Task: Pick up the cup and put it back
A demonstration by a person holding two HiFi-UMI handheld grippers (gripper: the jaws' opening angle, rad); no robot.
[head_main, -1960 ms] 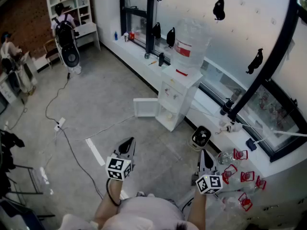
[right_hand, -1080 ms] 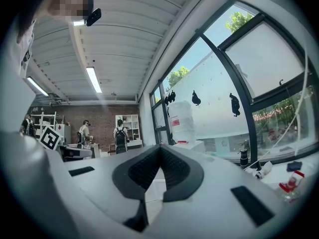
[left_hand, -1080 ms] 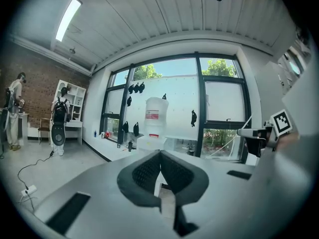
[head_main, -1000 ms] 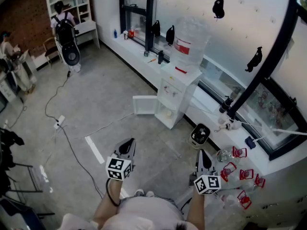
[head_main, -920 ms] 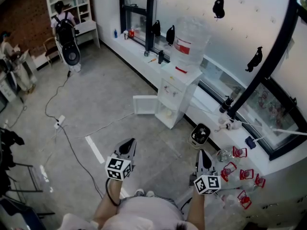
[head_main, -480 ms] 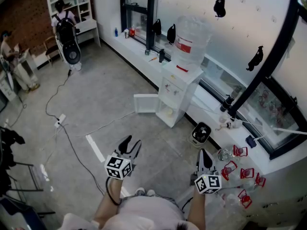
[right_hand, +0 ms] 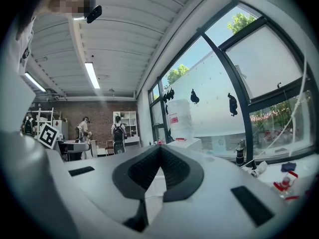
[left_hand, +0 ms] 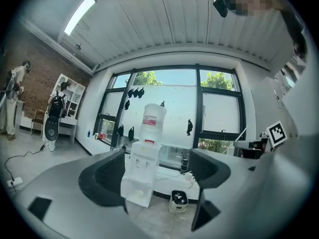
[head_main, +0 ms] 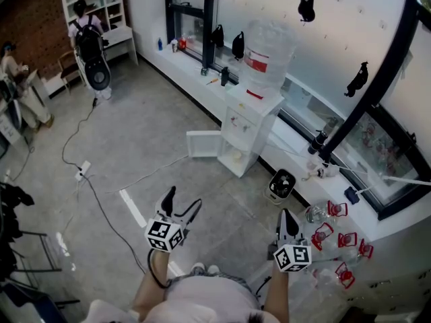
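Claw on left (head_main: 182, 198) freshly opened, empty; right claw (head_main: 286, 215) closed.

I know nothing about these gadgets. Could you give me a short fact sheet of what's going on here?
Left gripper: jaws have just been opening, now wide apart, nothing between them
Right gripper: jaws together, empty
Ahead: water dispenser by the window
Dispenser's lower door: swung open
Held: nothing in either gripper
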